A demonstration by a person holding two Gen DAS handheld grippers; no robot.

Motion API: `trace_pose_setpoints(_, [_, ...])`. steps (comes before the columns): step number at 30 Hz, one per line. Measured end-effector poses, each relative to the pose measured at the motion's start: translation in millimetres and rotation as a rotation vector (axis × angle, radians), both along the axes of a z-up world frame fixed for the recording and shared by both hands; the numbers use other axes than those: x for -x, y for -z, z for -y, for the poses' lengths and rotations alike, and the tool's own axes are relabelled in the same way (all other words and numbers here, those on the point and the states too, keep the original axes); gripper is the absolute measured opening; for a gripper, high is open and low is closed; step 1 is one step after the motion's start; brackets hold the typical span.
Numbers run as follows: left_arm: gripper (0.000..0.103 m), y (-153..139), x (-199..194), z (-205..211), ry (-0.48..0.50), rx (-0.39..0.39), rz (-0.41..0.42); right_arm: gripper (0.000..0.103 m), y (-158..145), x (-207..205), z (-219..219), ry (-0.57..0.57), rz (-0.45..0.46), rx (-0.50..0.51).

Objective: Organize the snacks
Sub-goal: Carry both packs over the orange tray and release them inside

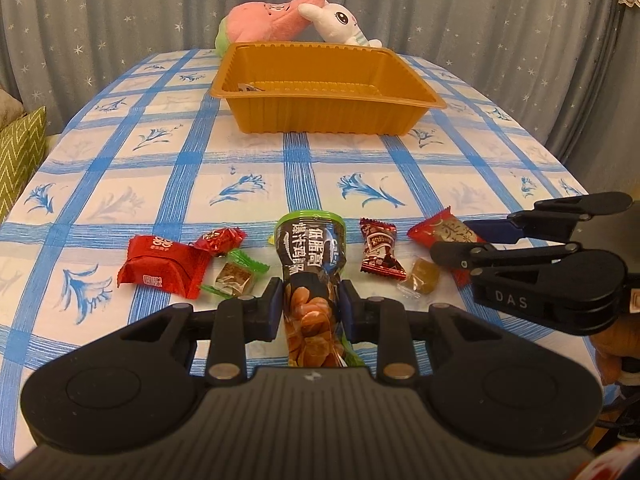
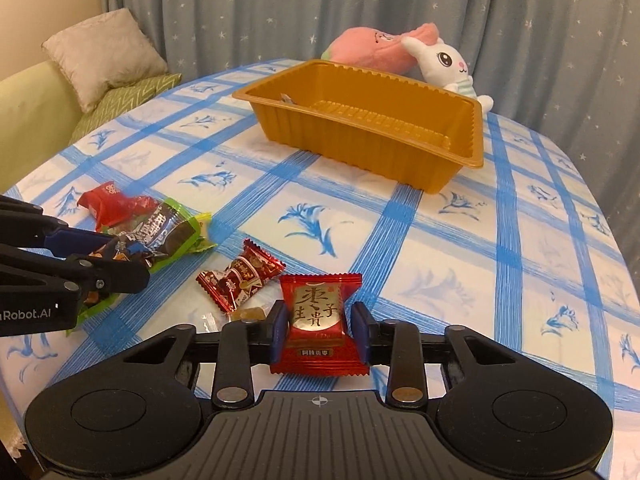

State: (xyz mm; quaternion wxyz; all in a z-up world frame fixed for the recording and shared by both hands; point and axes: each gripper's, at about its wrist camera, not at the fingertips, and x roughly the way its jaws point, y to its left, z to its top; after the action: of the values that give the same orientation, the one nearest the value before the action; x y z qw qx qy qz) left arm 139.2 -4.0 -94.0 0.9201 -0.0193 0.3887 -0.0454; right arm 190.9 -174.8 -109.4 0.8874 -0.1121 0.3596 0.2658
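Nearest the lens, the right tongs (image 2: 319, 330) are seen closed around a red date candy (image 2: 318, 318), pads against its two sides, the packet lying flat on the counter (image 2: 440, 248). Alongside, the left tongs (image 1: 311, 306) are clamped on a dark chicken snack pouch (image 1: 310, 264), its long axis running straight ahead toward the tray. Farther back, well apart from both, the orange tray (image 1: 320, 114) is waiting, roughly equally reachable, nearly empty.
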Motion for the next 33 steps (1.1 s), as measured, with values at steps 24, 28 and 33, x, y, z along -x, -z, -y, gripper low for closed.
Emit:
trace_pose_setpoints(24, [0.026,-42.9,-26.4,-0.8,0.043,-0.029,0.099,0.028,-48.0,-15.7,15.2,0.113,0.055,-0.123])
trace_pose_setpoints(28, [0.026,-52.0,-42.3,-4.5,0.051,-0.033,0.119,0.028,-58.8,-27.6,16.2,0.120,0.076,-0.134])
trace_pose_setpoints(33, [0.026,-65.1,-66.0,-9.5,0.056,-0.042,0.148,0.028,-70.0,-43.1,15.7,0.137,0.087,-0.155])
